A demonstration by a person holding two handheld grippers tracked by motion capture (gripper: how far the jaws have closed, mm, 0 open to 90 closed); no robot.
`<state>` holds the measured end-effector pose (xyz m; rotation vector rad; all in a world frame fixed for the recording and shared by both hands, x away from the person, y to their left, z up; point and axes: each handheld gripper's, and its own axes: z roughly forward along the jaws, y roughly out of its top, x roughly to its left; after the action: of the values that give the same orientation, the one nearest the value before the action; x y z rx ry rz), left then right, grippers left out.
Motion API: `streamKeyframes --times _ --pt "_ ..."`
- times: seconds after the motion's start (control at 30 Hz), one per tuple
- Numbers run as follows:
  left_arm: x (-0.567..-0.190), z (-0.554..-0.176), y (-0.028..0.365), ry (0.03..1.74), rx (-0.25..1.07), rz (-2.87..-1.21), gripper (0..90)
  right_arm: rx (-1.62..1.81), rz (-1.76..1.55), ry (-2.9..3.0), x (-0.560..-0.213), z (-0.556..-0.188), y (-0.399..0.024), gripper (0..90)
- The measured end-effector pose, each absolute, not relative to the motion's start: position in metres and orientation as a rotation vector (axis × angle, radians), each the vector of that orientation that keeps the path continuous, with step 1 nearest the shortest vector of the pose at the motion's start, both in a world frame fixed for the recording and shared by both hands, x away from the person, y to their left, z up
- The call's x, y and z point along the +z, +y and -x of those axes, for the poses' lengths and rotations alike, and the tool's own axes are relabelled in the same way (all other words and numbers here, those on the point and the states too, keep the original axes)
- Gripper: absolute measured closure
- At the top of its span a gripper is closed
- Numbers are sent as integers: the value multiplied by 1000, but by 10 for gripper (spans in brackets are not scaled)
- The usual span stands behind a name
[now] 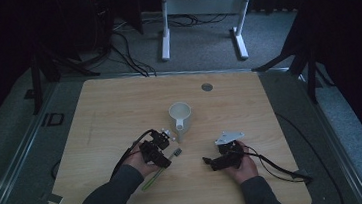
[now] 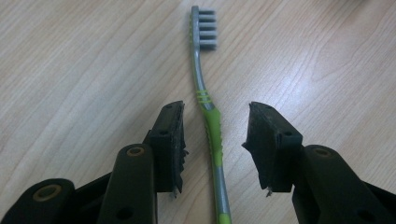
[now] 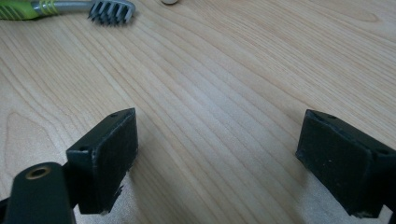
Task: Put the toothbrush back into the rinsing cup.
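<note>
On the left of the worktop [image 1: 109,109], a person's left hand [image 1: 142,162] is holding the left gripper [image 1: 159,149] low over a green and grey toothbrush [image 1: 161,168]. The toothbrush is lying flat on the wood near the near edge, its grey bristle head [image 1: 177,152] pointing right and far, towards the mug. From the high view the gripper body is covering the middle of the handle, so only the green tail and the head are showing. The left gripper view is giving what that one hides: the left gripper [image 2: 215,135] is standing partly open, one pad on each side of the green handle [image 2: 215,135], with clear wood showing between each pad and the plastic, so nothing is being held.

Just beyond the bristles a white mug [image 1: 180,116] is standing upright, its handle turned towards the person. A small round grey disc [image 1: 207,86] is sitting farther off.

On the right, the right hand [image 1: 244,165] is resting the right gripper [image 1: 209,160] on the worktop, pointing left. In its own view the right gripper [image 3: 217,154] is gaping wide over bare wood, with the toothbrush head [image 3: 111,11] lying well beyond it.
</note>
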<state>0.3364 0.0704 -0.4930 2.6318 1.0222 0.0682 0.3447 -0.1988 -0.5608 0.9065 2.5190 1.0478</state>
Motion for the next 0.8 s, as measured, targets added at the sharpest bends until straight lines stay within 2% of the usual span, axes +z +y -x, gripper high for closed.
streamKeyframes --times 0.8 --pt "-505 -339 61 1039 -18 -2718 579 1048 -907 2519 -561 -345 -199 121"
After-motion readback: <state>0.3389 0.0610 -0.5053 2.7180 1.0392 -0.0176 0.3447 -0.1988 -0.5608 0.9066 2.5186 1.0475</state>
